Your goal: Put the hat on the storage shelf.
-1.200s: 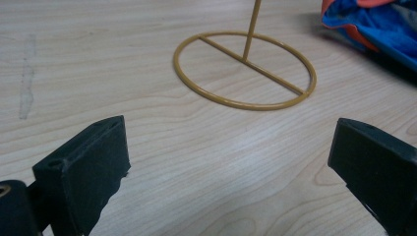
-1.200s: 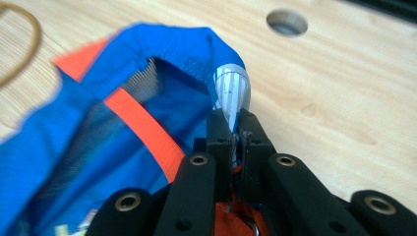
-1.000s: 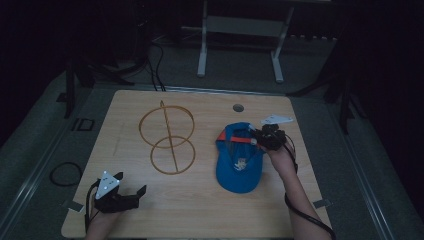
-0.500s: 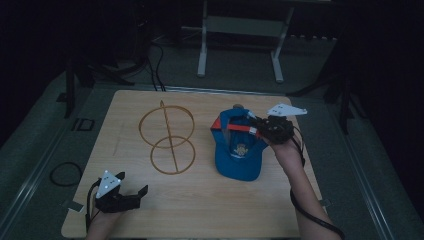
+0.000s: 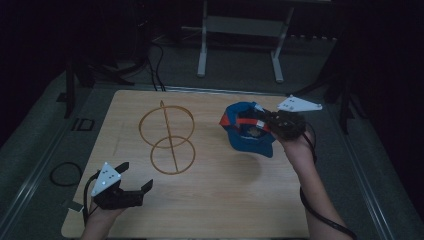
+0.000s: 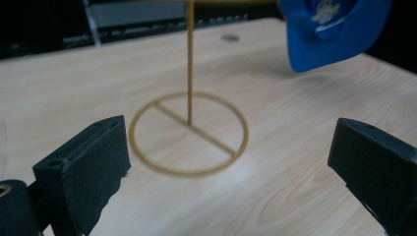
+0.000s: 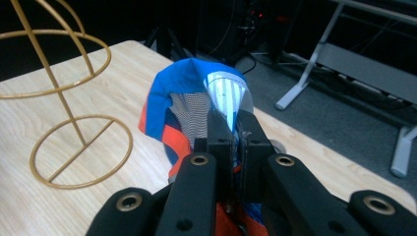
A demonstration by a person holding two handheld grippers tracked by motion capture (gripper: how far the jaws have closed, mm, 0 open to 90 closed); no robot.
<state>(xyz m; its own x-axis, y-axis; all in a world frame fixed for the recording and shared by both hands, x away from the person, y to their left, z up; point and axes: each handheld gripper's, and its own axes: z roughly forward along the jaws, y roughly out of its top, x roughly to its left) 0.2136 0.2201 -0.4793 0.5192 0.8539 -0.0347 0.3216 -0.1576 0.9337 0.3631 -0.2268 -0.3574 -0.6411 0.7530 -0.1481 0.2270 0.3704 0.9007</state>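
Blue cap held off the table, right of the gold wire stand and apart from it. Right gripper jaws closed narrow on the cap's rear edge. Cap's long axis runs roughly crown-to-brim, brim tilted down toward the person's side. Left gripper sits at the table's near edge, on the near side of the stand, jaws wide, nothing between them.

It looked like a dark lab: a wooden table, floor cables, a metal stand.
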